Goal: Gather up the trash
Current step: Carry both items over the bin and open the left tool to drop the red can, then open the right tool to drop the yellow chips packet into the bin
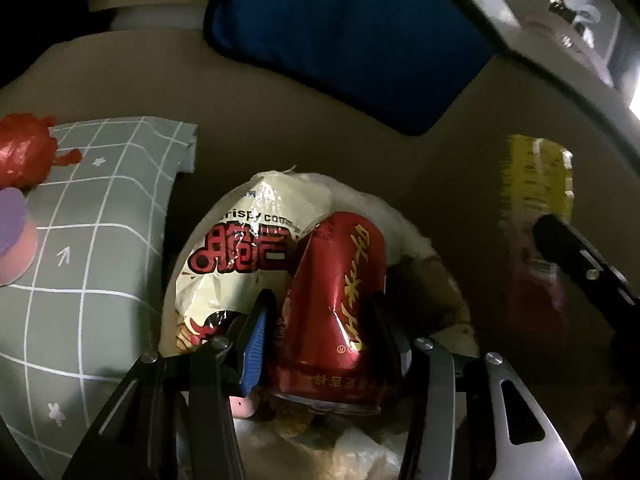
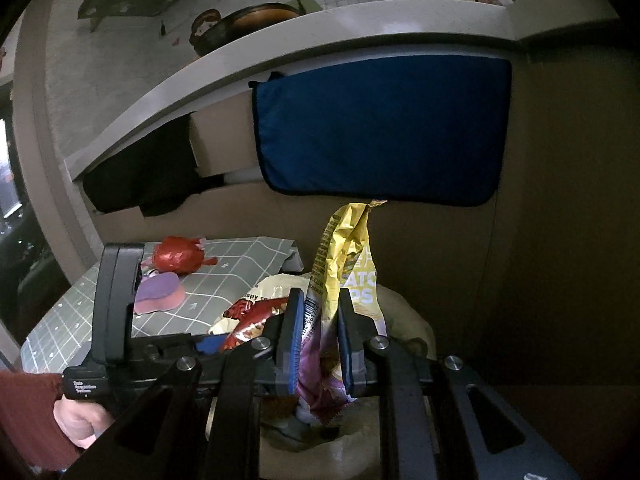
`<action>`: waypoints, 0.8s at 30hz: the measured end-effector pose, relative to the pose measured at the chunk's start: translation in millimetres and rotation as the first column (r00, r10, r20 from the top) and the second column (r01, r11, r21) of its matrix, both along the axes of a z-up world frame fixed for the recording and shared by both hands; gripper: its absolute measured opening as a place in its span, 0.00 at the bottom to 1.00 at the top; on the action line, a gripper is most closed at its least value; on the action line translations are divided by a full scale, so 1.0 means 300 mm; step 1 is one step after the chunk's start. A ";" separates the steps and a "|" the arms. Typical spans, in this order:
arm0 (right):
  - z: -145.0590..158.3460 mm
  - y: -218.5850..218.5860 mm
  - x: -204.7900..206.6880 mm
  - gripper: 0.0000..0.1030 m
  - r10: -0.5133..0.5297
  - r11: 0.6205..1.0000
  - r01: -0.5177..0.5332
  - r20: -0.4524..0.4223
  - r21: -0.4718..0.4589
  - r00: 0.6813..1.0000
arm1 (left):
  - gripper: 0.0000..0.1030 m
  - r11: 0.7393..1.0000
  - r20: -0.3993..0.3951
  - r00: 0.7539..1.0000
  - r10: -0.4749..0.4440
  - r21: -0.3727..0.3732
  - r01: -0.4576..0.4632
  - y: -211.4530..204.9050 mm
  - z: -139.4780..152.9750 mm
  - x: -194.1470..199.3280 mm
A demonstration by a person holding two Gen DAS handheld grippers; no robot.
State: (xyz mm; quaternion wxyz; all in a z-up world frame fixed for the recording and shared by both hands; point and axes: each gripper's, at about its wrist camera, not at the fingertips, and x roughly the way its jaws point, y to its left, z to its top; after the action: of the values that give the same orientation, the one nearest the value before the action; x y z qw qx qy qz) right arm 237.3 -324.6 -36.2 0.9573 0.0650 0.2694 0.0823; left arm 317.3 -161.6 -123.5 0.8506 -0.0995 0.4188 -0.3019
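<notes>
The fingers (image 1: 256, 332) of the left gripper (image 1: 320, 320) are clamped on a dented red drink can (image 1: 336, 292), held over a white-lined trash bin (image 1: 404, 224) where a white snack bag (image 1: 236, 248) lies. A yellow-and-purple chip bag (image 2: 344, 288) is pinched upright by the right gripper (image 2: 320, 336), just beside the grey grid-patterned cloth (image 1: 92, 240) bearing a crumpled red wrapper (image 1: 24, 152).

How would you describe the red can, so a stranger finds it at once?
Find the grey checked mat; right of it is a pile of trash. The left gripper holds the red can there, dented with gold characters, unlike the white snack bag behind it.
</notes>
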 end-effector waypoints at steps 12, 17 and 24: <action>-0.038 0.055 0.021 0.18 0.031 1.000 -0.031 -0.033 -0.002 0.999 | 0.51 0.996 0.089 0.992 0.085 -0.031 -0.082 0.216 0.159 -0.119; -0.079 0.080 0.026 0.40 0.037 0.999 -0.037 -0.047 -0.014 0.998 | 0.51 0.983 0.131 0.975 0.182 0.000 -0.183 0.331 0.201 -0.152; -0.103 0.096 0.024 0.40 0.030 0.999 -0.032 -0.066 -0.032 0.997 | 0.51 0.950 0.144 0.941 0.307 0.007 -0.311 0.536 0.203 -0.195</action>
State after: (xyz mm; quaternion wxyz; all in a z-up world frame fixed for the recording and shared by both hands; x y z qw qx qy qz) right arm 244.6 -295.6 -67.2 0.9476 0.0475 0.3027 0.0905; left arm 258.9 -0.9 -62.5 0.9163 -0.1295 0.3414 -0.1648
